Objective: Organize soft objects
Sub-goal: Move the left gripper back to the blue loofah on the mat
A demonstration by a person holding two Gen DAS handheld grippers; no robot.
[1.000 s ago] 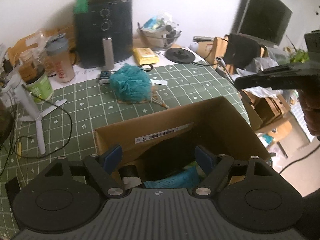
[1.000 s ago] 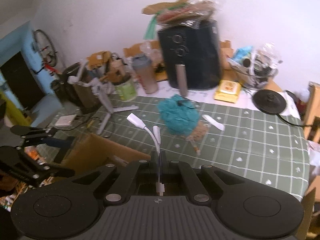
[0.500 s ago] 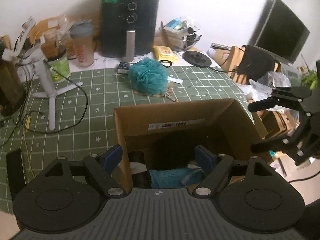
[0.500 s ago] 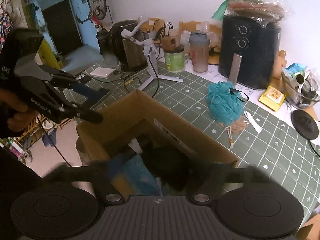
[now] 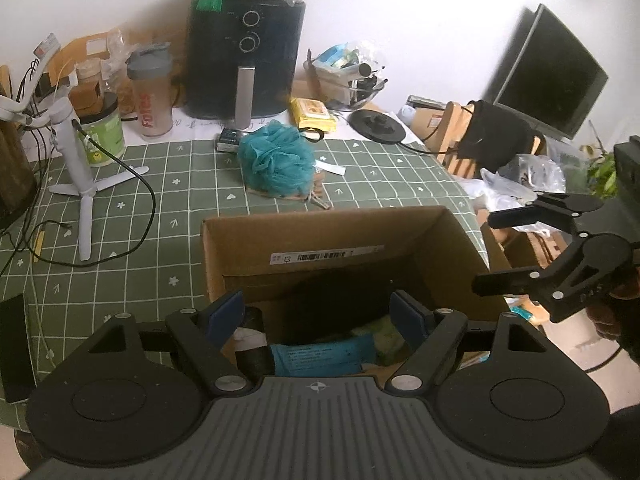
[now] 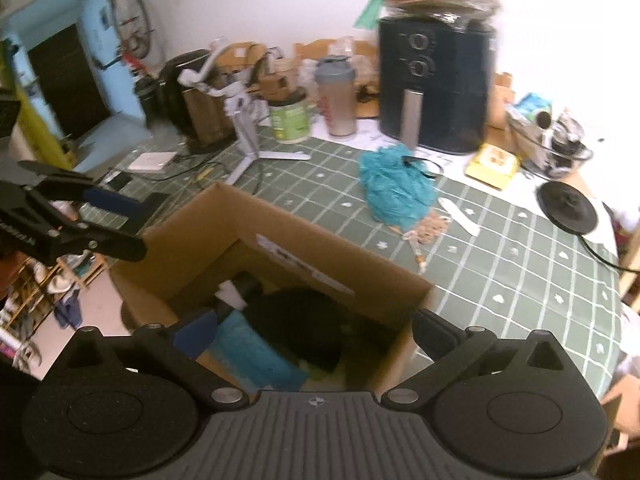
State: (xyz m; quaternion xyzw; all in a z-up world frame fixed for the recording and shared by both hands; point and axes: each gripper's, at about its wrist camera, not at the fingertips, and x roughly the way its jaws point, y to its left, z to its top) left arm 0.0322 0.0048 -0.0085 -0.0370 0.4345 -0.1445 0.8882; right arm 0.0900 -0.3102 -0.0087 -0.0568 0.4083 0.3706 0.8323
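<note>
The bench (image 5: 120, 208), under its green grid cloth, carries an open cardboard box (image 5: 328, 236) at its near edge, with a black air fryer (image 5: 246, 52) at the back wall. A second ago the right wrist view looked across the bench at the fryer; now it looks down into the box, as the left wrist view does.

Inside the box lie a dark soft bundle (image 6: 304, 328) and a blue packet (image 5: 324, 358), with something pale green beside them. The teal bath pouf (image 5: 276, 164) sits on the cloth beyond the box, well apart from both grippers, resting on a small woven piece.

A second ago the right gripper (image 6: 316, 330) pinched a white cable adapter; that adapter is no longer between its fingers, and where it went cannot be made out. Its jaws have just been opening and now stand spread wide over the box mouth, with nothing between them.

The left gripper (image 5: 318, 312) is parted as before, its blue pads (image 5: 224, 314) clear of everything, hovering over the near side of the box and holding nothing.
</note>
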